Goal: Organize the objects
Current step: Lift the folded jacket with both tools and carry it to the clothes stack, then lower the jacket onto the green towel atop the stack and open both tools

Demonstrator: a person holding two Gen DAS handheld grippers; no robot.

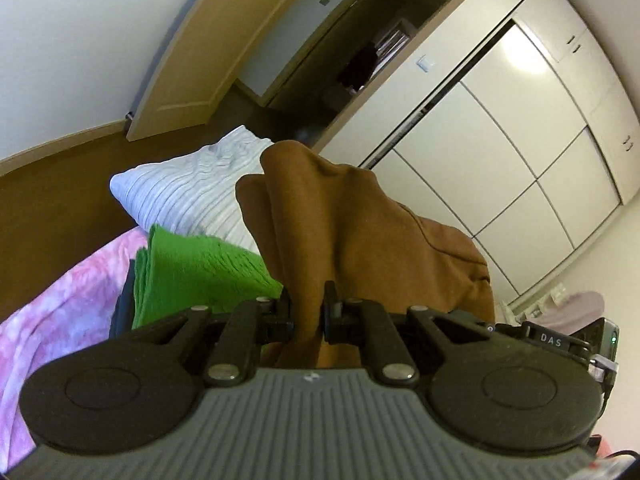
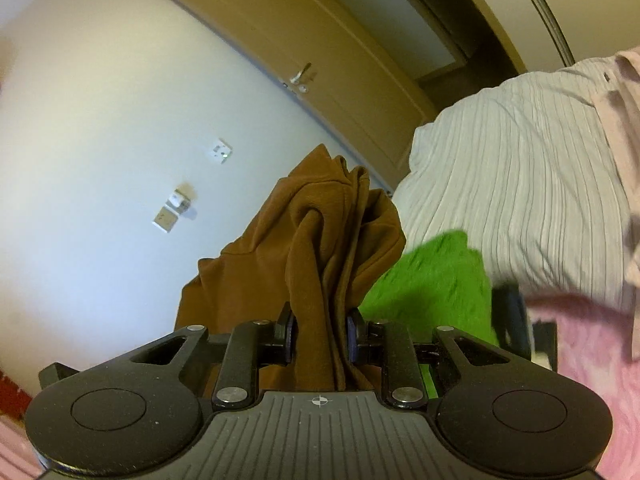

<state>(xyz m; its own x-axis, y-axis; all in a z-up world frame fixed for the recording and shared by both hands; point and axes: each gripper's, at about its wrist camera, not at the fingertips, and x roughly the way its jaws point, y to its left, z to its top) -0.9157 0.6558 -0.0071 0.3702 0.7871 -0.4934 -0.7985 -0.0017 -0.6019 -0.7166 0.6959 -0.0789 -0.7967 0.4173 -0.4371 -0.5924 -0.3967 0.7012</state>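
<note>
A brown garment (image 1: 360,232) hangs bunched in the air, held by both grippers. My left gripper (image 1: 308,312) is shut on a fold of it, the cloth rising in front of the fingers. In the right wrist view the same brown garment (image 2: 320,248) is pinched in thick folds by my right gripper (image 2: 320,332), which is shut on it. Behind and below lies a folded green cloth (image 1: 200,272) on a pink blanket (image 1: 60,312); the green cloth (image 2: 436,280) shows blurred to the right of the right gripper.
A white striped pillow (image 1: 192,192) lies behind the green cloth, also the pillow (image 2: 520,184) at right. A dark folded item (image 1: 122,308) sits under the green cloth. An open wooden door (image 1: 200,52) and white wardrobe doors (image 1: 500,140) stand beyond the bed.
</note>
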